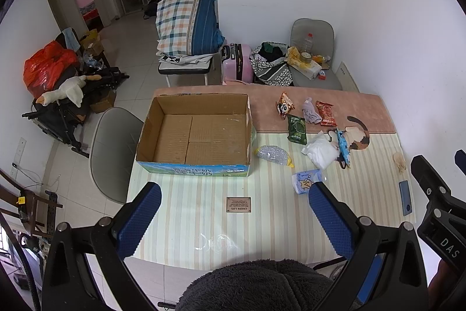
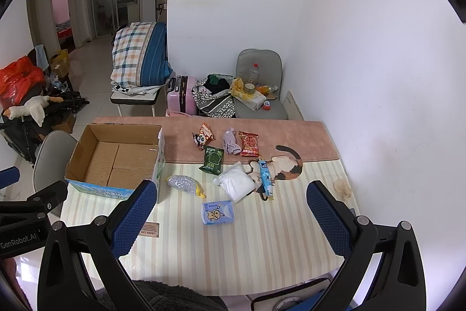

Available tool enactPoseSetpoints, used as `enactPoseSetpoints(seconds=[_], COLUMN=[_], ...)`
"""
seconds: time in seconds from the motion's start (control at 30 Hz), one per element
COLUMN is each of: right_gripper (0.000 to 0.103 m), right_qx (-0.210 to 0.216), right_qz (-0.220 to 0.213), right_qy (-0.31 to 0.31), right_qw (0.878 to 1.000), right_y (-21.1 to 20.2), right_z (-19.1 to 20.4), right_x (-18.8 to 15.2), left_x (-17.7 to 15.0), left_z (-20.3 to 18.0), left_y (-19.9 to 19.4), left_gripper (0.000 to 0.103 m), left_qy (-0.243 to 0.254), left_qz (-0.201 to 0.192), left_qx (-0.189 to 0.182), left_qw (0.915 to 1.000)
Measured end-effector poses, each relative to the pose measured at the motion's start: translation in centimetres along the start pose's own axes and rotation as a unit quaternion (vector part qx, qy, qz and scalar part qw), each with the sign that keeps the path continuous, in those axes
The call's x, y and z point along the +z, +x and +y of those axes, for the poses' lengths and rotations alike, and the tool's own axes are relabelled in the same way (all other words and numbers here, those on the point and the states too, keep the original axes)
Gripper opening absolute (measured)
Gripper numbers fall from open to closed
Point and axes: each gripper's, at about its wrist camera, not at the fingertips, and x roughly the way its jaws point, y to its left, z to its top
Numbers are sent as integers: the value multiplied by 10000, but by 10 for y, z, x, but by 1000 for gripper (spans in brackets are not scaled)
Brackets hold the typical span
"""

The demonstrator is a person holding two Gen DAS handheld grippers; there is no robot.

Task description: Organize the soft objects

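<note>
Above the near edge of a striped table mat (image 2: 262, 247), the left gripper (image 1: 234, 219) and right gripper (image 2: 231, 219) hover with blue-padded fingers spread wide, holding nothing. Nearest lies a pale blue tissue pack (image 2: 218, 212); beyond it sit a white soft bundle (image 2: 237, 183) and snack packets. The open, empty cardboard box (image 1: 195, 133) waits left. A centred, gentle pinch on the tissue pack looks wisest.

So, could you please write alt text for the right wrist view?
The open right gripper hovers above a striped table, empty. Ahead lie small soft packets, among them a light-blue tissue pack and a white plastic bag. An empty brown cardboard box sits to their left.
</note>
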Motion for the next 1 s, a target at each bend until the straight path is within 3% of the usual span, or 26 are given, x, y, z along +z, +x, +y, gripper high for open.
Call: enactPoseSetpoints(seconds=[0.33, 0.53, 0.73, 0.87, 1.0], right_gripper=[103, 103, 103, 103, 103], right_qx=[66, 347, 510, 472, 712], right_qz=[11, 410, 1148, 1749, 2580], right_qy=[57, 423, 507, -59, -614], right_qw=[10000, 9977, 9908, 9834, 9616], right_y=[1, 40, 147, 251, 363], right_z=[0, -19, -50, -57, -53], right_x=[-2, -2, 5, 5, -9], left_x=[-4, 14, 54, 80, 92], left_z=[1, 2, -20, -45, -71], left_y=[1, 23, 108, 184, 262], left_gripper=[103, 103, 103, 103, 103], left_qy=[0, 40, 354, 657, 793], left_qz=[-11, 13, 534, 1047, 1641], left_qx=[-7, 102, 169, 178, 59], left_qw=[10000, 9999, 9978, 9922, 9832])
